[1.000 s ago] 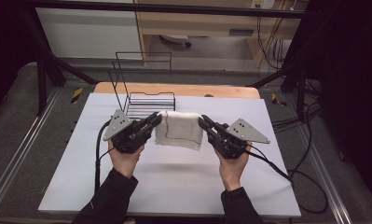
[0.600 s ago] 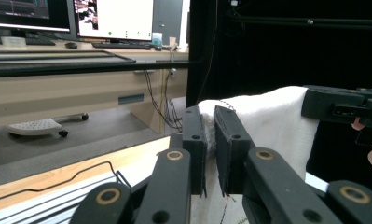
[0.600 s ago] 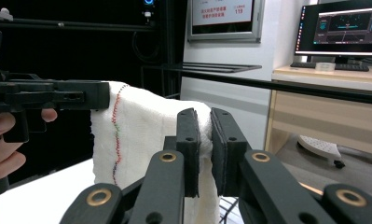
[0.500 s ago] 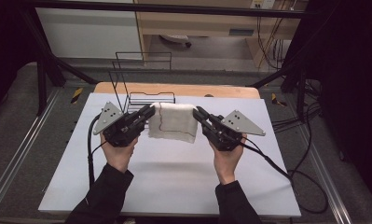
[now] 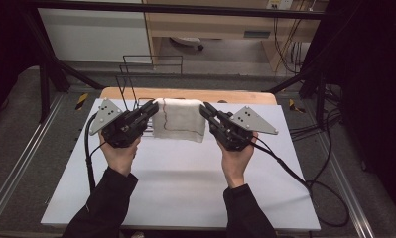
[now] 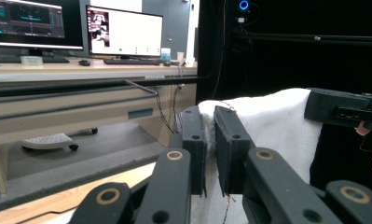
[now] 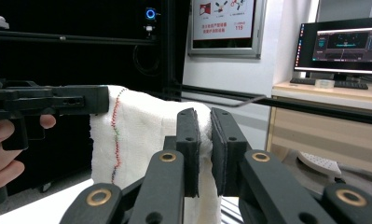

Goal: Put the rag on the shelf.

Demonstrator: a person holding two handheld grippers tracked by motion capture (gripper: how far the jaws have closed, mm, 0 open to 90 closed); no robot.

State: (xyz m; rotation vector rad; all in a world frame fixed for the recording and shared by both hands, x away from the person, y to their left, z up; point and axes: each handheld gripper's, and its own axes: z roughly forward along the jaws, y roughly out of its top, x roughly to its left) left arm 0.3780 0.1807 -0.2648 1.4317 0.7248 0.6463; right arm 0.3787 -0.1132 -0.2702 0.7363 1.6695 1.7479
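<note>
The room is a dim lab with monitors [image 6: 123, 31] on a desk behind, and the bench [image 5: 185, 188] is covered with a white sheet. Above its far part a white towel [image 5: 179, 119] hangs in the air, stretched between the two tongs. The left tongs [image 5: 150, 108] are closed on its left upper corner, and the right tongs [image 5: 206, 110] are closed on its right upper corner; in both gripper views the jaws pinch the cloth with almost no gap. The towel seems light, soft and limp, so it will sag and fold where nothing holds it. I judge the upper corners are the good places to hold. A wire rack [image 5: 136, 82] stands just behind the left tongs.
</note>
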